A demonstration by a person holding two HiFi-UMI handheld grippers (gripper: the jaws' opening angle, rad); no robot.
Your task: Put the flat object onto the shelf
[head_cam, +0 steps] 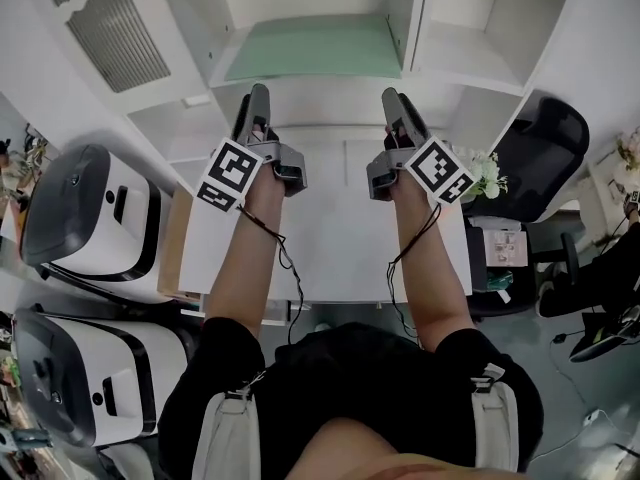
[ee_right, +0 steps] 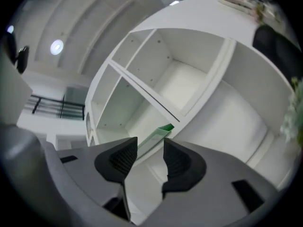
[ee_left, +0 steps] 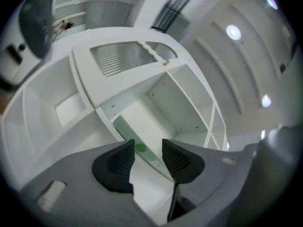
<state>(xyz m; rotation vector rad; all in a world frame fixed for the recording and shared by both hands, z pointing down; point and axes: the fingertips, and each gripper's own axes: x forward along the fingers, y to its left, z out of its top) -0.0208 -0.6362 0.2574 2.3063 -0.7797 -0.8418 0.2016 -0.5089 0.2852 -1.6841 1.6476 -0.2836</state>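
White shelving [head_cam: 330, 96] fills the view ahead of us, above a pale desk [head_cam: 330, 228], and the flat green board [head_cam: 310, 48] lies in the middle compartment, resting flat on its floor with its front edge near the lip. Our left gripper [ee_left: 147, 148] and right gripper [ee_right: 150, 145] hang side by side just in front of that compartment, a little below the board. Both have their jaws spread with nothing between the pads. Each gripper view shows the board's green edge through the gap, beyond the fingertips and clear of them. We judge the placing as good as done and the release made. The next move, as we see it, calls for drawing both grippers straight back toward us, level and together, so neither fingertip catches the board's edge and drags it out.
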